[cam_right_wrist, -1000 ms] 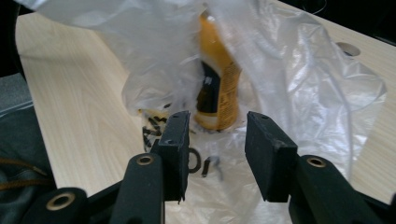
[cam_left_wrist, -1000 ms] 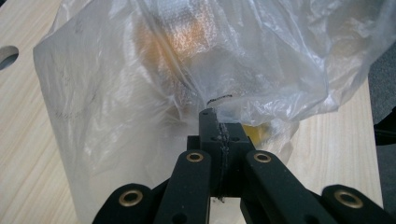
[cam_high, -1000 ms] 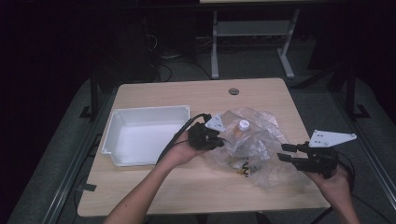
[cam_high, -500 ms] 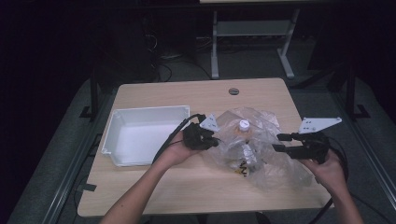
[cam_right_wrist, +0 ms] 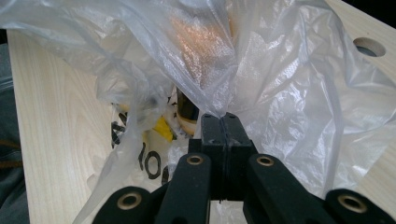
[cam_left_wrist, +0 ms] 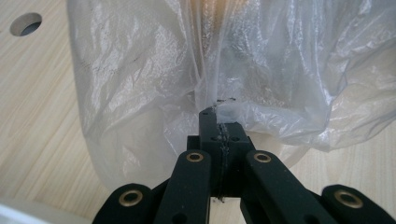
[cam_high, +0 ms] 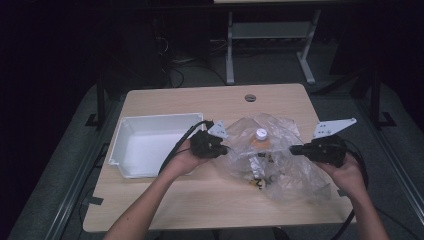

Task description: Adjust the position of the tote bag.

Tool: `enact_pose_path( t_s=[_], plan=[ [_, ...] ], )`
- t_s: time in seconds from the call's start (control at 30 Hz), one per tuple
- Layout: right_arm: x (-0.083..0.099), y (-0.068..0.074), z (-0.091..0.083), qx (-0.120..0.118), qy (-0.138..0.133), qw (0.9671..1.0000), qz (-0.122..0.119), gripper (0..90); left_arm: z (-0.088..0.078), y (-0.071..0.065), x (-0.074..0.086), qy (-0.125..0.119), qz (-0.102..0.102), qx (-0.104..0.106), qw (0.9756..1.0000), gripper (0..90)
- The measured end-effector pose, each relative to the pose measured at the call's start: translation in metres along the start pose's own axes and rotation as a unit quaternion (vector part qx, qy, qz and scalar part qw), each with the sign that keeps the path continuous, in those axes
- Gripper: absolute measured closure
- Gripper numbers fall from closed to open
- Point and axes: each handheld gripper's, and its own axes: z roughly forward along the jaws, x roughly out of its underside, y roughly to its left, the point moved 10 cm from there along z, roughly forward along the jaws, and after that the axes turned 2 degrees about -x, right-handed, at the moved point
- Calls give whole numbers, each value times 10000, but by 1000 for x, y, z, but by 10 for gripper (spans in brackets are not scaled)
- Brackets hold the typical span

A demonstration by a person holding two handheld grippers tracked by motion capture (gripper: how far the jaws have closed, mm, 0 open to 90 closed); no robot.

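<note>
Work in hand: both grippers are on a clear plastic bag [cam_high: 272, 155] lying on the wooden table [cam_high: 200, 102], and it looks like the bag is about to be pulled open or lifted by its 2 sides.

Left gripper [cam_high: 222, 148]: jaws fully together with a fold of the bag's film pinched between them, at the bag's left edge; the left gripper view shows the film bunched right at the tips [cam_left_wrist: 219, 116].

Right gripper [cam_high: 295, 149]: its jaws have just been closing and now meet on the film at the bag's right side, as the right gripper view shows [cam_right_wrist: 220, 122].

Bag's place: middle-right of the table, just beside the white tray [cam_high: 120, 145], which stands with nothing in it.

Contents: a bottle with a white cap [cam_high: 260, 134] and some yellow-and-black printed packaging [cam_right_wrist: 156, 128] sit inside the bag; what else is in there I can't make out.

Done, I'd judge: both grips are taken.

Left, I'd judge: spreading the bag's mouth and getting the things out, likely into the tray.

Risk: thin film may slip or tear if pulled hard.
</note>
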Motion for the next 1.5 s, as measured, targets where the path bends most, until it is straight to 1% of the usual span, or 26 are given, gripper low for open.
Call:
enact_pose_path(
  t_s=[0.13,0.23,0.33,0.43,0.47,0.57,0.7,0.9,1.03,1.13,1.27,1.5],
  plan=[
    [-9,-3,-1,19,-15,10000,-33,894,-2,5,2,-30,-79,-66,9999,900],
    [-15,-6,-2,41,-22,10000,-53,895,-3,8,3,-16,-94,-112,9999,900],
    [-23,-8,-3,52,-94,9999,-51,895,-3,13,5,-14,-138,-162,9998,900],
    [-31,-11,-5,82,-132,9999,-56,895,-3,17,5,-74,-247,-187,9995,900],
    [-35,-12,-6,91,-173,9998,-94,896,-3,18,5,-103,-309,-203,9993,900],
    [-42,-16,-8,99,-231,9997,-58,896,-3,21,6,-114,-339,-216,9991,900],
    [-48,-20,-7,138,-235,9996,-43,896,-2,25,6,-128,-390,-274,9988,900],
    [-47,-29,-2,197,-168,9996,117,896,-1,28,6,-133,-488,-303,9983,900],
    [-45,-34,2,262,-141,9994,178,896,1,31,5,-127,-482,-335,9982,900],
    [-42,-37,5,255,-122,9993,250,896,2,32,4,-112,-473,-345,9982,900],
    [-39,-39,7,236,-68,9991,341,896,3,32,4,-96,-505,-348,9981,900],
    [-35,-39,10,207,-2,9990,398,896,4,33,4,-81,-534,-358,9979,900]
  ],
)
